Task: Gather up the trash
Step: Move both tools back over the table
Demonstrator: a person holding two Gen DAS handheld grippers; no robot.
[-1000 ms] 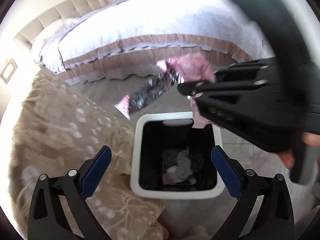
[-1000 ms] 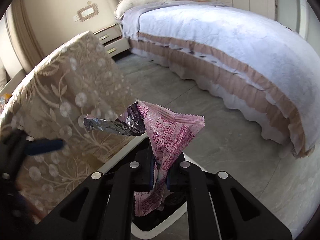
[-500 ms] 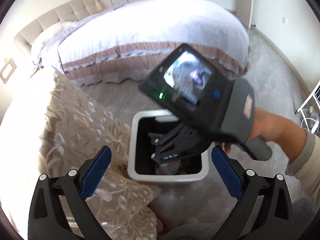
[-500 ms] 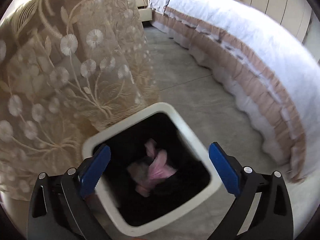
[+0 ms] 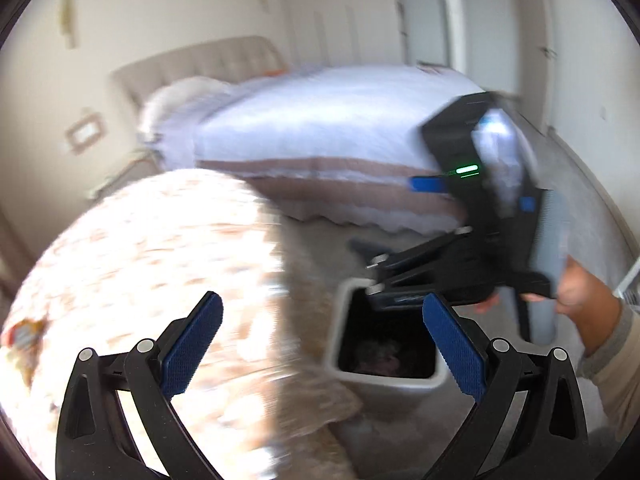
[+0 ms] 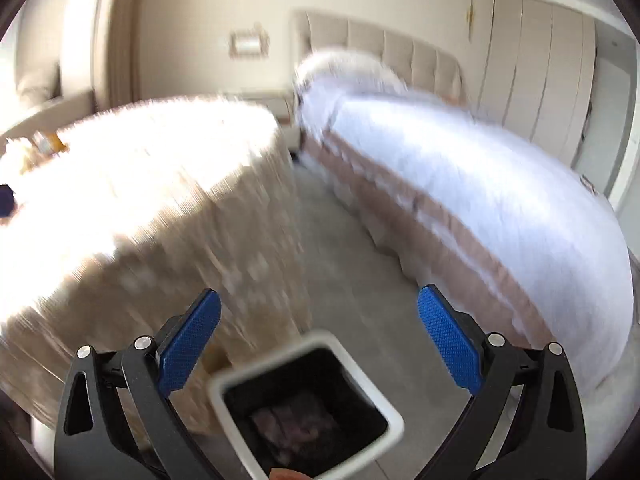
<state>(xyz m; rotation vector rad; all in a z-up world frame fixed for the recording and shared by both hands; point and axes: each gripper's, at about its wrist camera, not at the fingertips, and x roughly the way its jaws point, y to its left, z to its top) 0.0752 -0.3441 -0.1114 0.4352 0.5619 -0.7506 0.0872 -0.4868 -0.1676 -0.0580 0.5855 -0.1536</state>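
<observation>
Both grippers stand wide apart and empty: the left gripper [image 5: 324, 344] beside the white trash bin [image 5: 400, 384], the right gripper [image 6: 320, 346] above the bin. Pink wrappers [image 6: 294, 426] lie inside it. Motion blur leaves no legible writing; a lace-covered table [image 6: 160, 200] adjoins the bin, with a bed [image 6: 480, 184] beyond.

No legible text, label or number anywhere; both views blurred
</observation>
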